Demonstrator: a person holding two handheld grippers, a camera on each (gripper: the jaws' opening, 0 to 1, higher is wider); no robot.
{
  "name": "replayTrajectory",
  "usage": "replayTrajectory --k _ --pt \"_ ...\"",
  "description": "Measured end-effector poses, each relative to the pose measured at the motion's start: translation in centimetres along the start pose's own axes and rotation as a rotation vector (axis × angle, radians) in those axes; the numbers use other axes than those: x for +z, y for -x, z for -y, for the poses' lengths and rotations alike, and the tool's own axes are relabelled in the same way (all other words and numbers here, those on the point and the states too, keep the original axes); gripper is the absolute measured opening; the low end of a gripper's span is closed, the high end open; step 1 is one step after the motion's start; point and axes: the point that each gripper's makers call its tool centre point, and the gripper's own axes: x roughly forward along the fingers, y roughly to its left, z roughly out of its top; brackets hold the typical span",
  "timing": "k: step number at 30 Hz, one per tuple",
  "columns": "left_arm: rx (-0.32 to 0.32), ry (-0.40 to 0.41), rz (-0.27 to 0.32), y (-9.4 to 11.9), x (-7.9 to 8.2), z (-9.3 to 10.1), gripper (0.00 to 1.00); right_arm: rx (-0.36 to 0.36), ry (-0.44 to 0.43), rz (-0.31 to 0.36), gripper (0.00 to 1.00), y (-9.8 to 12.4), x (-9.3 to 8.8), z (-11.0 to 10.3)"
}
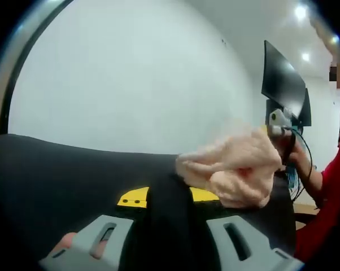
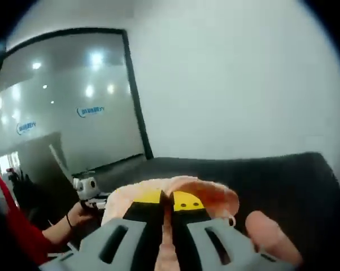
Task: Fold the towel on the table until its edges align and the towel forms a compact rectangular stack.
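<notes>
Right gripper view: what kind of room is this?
Probably an office or lab: a glass partition carrying small logos, ceiling lights, and a dark monitor by a plain white wall. A black table holds the pink towel.

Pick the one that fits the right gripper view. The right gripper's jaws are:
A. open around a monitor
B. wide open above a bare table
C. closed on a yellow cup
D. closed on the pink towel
D: in the right gripper view the right gripper has its yellow-tipped jaws drawn together with the pink towel bunched between and behind them, above the black table.
</notes>
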Motion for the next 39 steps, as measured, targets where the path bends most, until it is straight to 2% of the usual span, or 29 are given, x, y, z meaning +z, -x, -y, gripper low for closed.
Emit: replayTrajectory --k 1,3,5,7,9,13,16,18,21,24,27,31,33,35,37,39 --pt "0.001 0.000 0.001 0.0 0.0 0.0 0.28 0.003 0.022 0.005 0.02 0.1 1.1 -0.2" --pt "0.001 0.001 0.004 0.0 0.1 0.0 0.28 -0.001 0.147 0.014 0.02 0.2 4.4 -0.4" --pt "0.002 0.001 0.003 0.0 0.1 0.0 0.28 -0.030 0.250 0.004 0.02 0.0 6.8 0.0" --pt "0.002 -0.001 0.001 0.0 0.0 -0.1 0.28 -0.058 0.305 0.004 0.02 -0.5 9.2 0.5" --pt "0.003 0.000 0.002 0.0 0.1 -0.1 0.28 -0.118 0.366 -0.012 0.02 -1.0 11.4 1.8" --pt "0.001 0.002 0.007 0.1 0.2 0.0 0.28 -0.243 0.565 -0.005 0.02 -1.6 15.9 3.7" --pt "-0.001 0.003 0.009 0.1 0.2 0.0 0.28 -0.262 0.646 0.044 0.02 -1.8 19.6 3.5" --pt "-0.002 0.002 0.009 0.1 0.2 0.0 0.28 -0.272 0.670 0.046 0.02 -1.9 21.4 3.8" --pt "-0.001 0.000 0.014 0.1 0.3 0.0 0.28 -0.285 0.759 0.066 0.02 -2.0 24.3 3.6" --pt "-0.009 -0.018 0.014 0.1 0.4 0.4 0.29 -0.316 0.814 0.068 0.02 -2.5 26.9 4.4" --pt "-0.010 -0.056 -0.004 -0.1 0.1 0.8 0.31 -0.290 0.832 0.095 0.02 -3.0 28.0 3.4" --pt "-0.009 -0.056 0.005 0.0 0.3 0.6 0.32 -0.226 0.849 0.128 0.02 -3.6 29.7 0.2" --pt "-0.007 -0.045 0.022 0.0 0.6 0.5 0.34 -0.193 0.903 0.165 0.02 -3.7 31.4 -1.7" --pt "-0.009 -0.049 0.054 0.2 1.3 0.5 0.36 -0.143 0.914 0.191 0.02 -3.3 31.0 -3.6" --pt "-0.003 -0.041 0.058 0.2 1.4 0.5 0.37 -0.124 0.929 0.174 0.02 -2.9 30.3 -3.5" --pt "0.001 -0.039 0.060 0.3 1.4 0.5 0.37 -0.061 0.968 0.111 0.02 -1.9 27.0 -4.1"
